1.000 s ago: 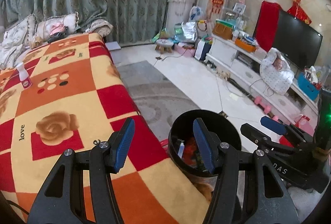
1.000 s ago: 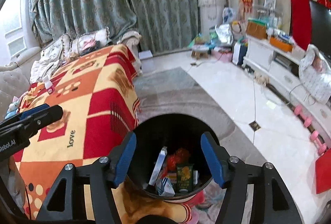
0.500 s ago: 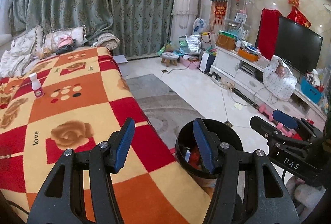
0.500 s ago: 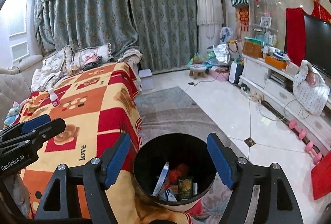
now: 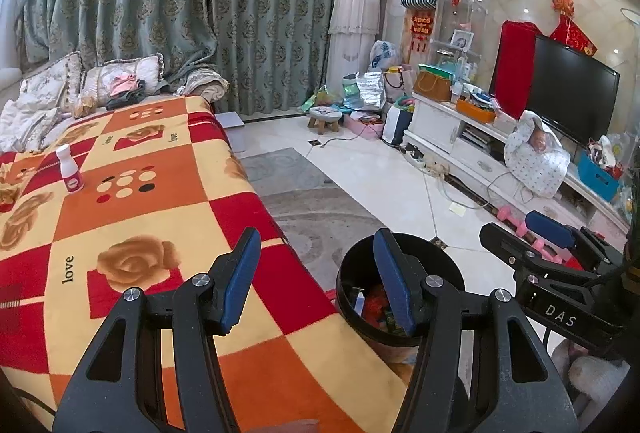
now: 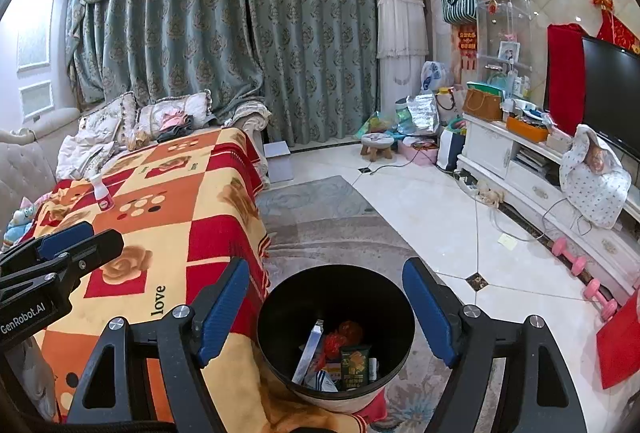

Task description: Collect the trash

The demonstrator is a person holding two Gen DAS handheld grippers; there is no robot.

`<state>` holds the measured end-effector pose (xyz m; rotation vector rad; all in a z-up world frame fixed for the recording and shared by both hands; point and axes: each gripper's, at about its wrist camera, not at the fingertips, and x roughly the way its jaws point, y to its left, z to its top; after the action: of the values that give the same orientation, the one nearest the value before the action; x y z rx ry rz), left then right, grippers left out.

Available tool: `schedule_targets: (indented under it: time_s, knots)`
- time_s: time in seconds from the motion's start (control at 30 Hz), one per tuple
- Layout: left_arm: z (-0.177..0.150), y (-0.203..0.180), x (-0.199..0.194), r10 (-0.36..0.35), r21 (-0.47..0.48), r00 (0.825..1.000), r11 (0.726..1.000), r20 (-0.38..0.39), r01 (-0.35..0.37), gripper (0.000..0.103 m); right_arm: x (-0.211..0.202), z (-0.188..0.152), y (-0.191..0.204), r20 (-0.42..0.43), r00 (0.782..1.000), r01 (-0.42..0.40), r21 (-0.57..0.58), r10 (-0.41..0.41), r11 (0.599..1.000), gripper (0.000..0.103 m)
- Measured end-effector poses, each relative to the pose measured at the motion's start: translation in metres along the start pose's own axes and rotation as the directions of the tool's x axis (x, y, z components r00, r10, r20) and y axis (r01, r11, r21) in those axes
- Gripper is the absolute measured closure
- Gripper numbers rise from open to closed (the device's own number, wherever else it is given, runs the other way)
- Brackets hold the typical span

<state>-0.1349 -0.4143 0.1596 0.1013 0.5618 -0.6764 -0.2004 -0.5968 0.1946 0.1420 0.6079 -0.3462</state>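
A black round bin (image 6: 334,297) stands on the floor beside the blanket-covered sofa, holding wrappers and packets (image 6: 340,353); it also shows in the left wrist view (image 5: 436,269). A small white bottle with a pink label (image 5: 69,169) stands upright far up the blanket, also seen in the right wrist view (image 6: 101,191). My left gripper (image 5: 318,277) is open and empty above the blanket's edge. My right gripper (image 6: 326,309) is open and empty, high above the bin.
The orange, red and yellow checked blanket (image 5: 132,217) covers the sofa, with pillows (image 5: 120,81) at its far end. A grey rug (image 6: 320,209) and tiled floor lie right. A white TV cabinet (image 5: 472,141), pink dumbbells (image 6: 576,265) and bags line the wall.
Both grippers have risen and tilted upward, so more of the room shows and the bin looks smaller and lower. The right jaws have opened a little wider.
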Motion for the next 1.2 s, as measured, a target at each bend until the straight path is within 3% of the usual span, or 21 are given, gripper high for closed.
schedule_targets:
  time_s: [1.2]
  knots:
    - [-0.0032,0.0089,0.0095,-0.022,-0.017,1.0,1.0,-0.021,0.021,0.046,0.0086,-0.0001,0.0019,-0.037,0.999,-0.017,-0.025,0.016,1.0,0.023]
